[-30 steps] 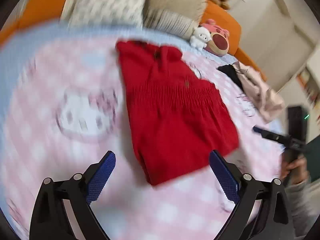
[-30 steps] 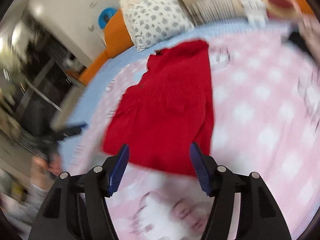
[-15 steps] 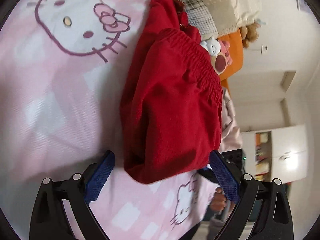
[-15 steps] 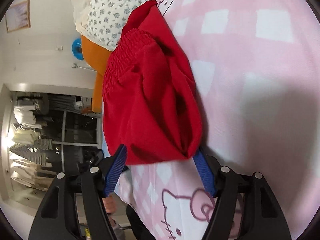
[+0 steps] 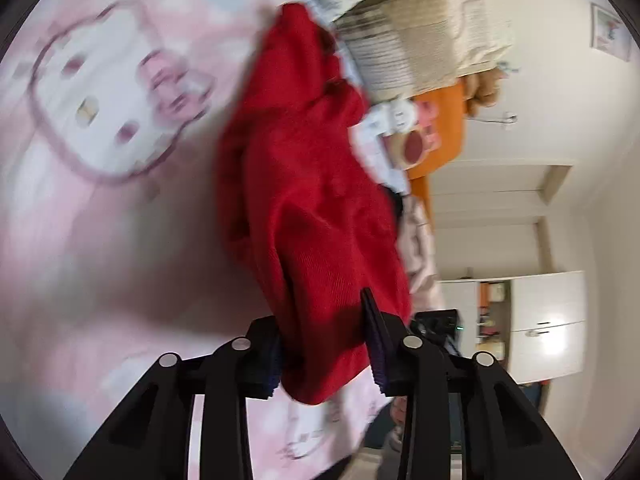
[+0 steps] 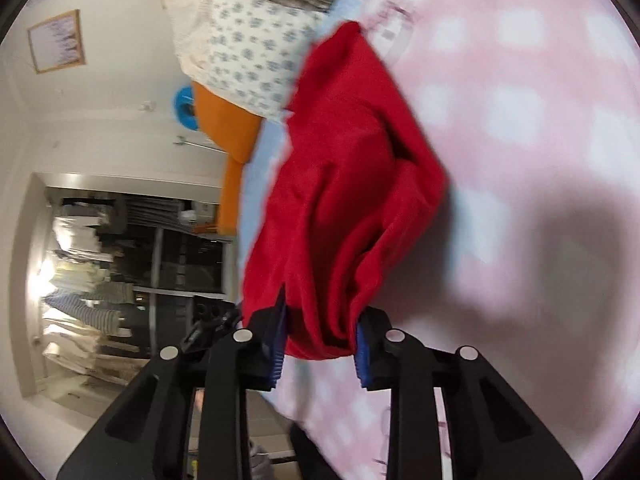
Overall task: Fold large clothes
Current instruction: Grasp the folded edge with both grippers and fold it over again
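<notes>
Since a second ago, both my grippers have come down from above the flat garment onto its near hem, jaws now narrower. Red garment (image 5: 312, 200): bunched and lifted at the near end, far end lying on the pink cartoon-cat bedsheet (image 5: 100, 240). My left gripper (image 5: 324, 344): jaws closing, blue pads pressed on a gathered hem corner. My right gripper (image 6: 320, 340): jaws closing, likewise clamping a fold of the hem. Beyond: floral pillow (image 6: 256, 68), orange headboard (image 6: 232, 136), plush toys (image 5: 404, 128), pale pink clothing (image 5: 420, 248) at the bed edge.
</notes>
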